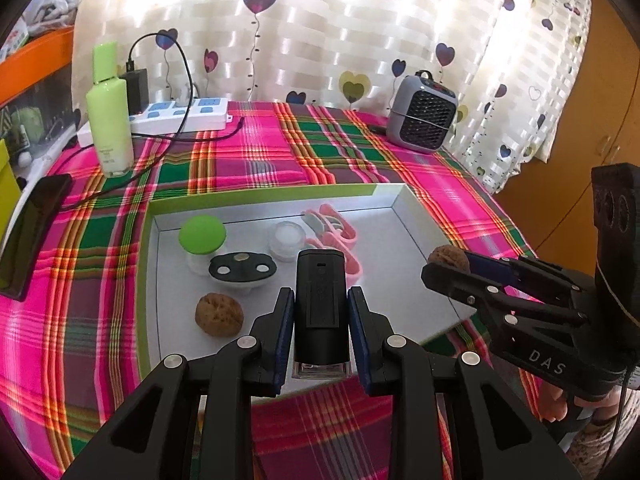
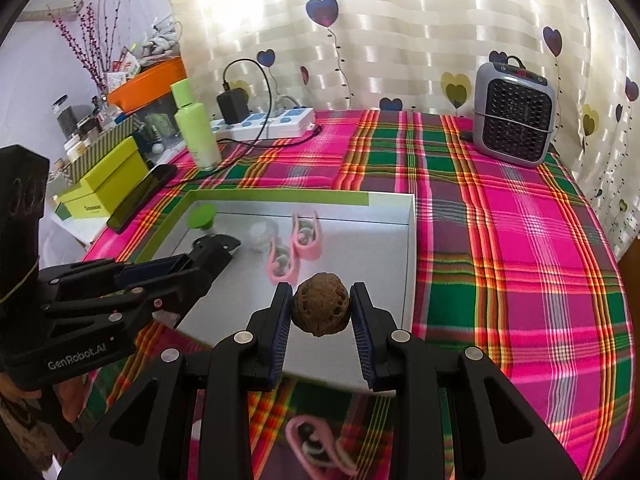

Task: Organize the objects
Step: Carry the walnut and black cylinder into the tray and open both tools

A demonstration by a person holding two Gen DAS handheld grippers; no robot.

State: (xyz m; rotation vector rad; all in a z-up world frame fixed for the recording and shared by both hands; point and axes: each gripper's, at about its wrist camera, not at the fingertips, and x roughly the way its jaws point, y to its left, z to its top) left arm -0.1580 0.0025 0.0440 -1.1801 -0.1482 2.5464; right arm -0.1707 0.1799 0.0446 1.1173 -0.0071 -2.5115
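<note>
The left hand-held gripper (image 1: pixel 320 322) is clamping a black cylinder-shaped device (image 1: pixel 320 304) between its 2 narrowly spaced pads, with the device's long axis running along the fingers, pointing forward and down toward the tray (image 1: pixel 404 232). The right hand-held gripper (image 2: pixel 320 312) is pinching a walnut (image 2: pixel 320 305) at its widest part; the jaws are standing only as far apart as the nut demands.

Both loads are hanging over the near part of the shallow grey tray with the green rim, which is lying on the plaid tabletop (image 1: pixel 260 160). The left load is hanging over the near-left area, just short of a second walnut (image 1: pixel 219 315) already resting inside. The right load is hanging over the near-right area, where the tray floor is bare.

Further in, the tray is holding a green-capped jar (image 1: pixel 202 240), a black oval lid (image 1: pixel 242 270), a small clear pot (image 1: pixel 287 240) and pink clips (image 1: pixel 332 232). 1 more pink clip (image 2: pixel 316 446) is lying outside the tray on the cloth, below the right hand-held gripper.

Judgement: the open floor lies straight ahead and below each load, so a short descent looks sufficient for release.
</note>
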